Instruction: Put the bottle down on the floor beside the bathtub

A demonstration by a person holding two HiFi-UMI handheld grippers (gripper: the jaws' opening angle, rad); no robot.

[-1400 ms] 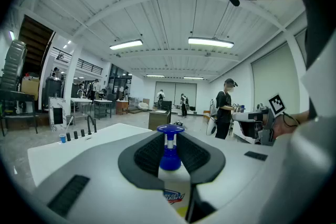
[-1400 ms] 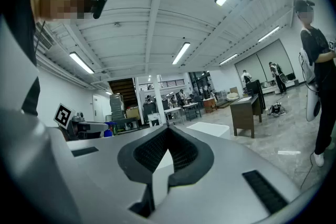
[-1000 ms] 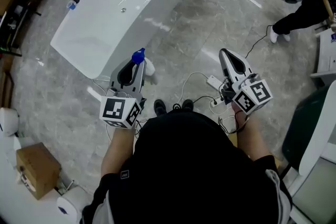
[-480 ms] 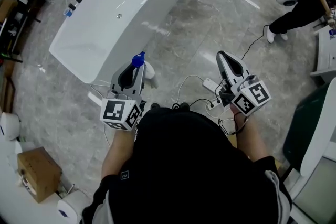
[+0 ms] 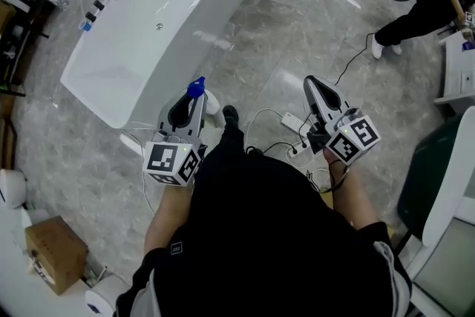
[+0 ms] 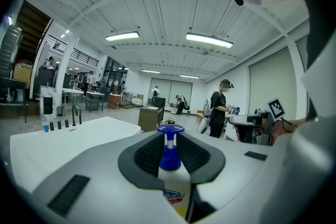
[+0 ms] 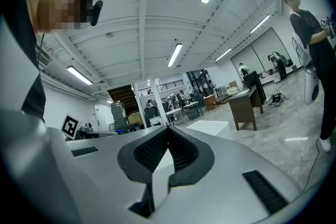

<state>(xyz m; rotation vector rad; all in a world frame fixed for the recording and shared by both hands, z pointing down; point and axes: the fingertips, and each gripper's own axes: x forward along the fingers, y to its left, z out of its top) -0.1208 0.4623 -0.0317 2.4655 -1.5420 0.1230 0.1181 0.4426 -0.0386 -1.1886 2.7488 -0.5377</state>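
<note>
Left gripper (image 6: 169,150) was clamped on the blue-capped bottle (image 6: 169,159), carried above the floor (image 5: 297,33) near the bathtub (image 5: 133,74) end. Right gripper (image 7: 167,140) jaws were together, empty. A power strip (image 5: 292,120) and cables (image 5: 260,117) lay on the floor between the grippers.

bottle (image 5: 196,86): body mostly hidden by left hand-held gripper (image 5: 185,105) | label: unreadable

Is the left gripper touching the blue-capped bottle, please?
Touching. The left gripper view shows the left gripper clamped on the blue-capped bottle, with both sides pressing against its white body.
</note>
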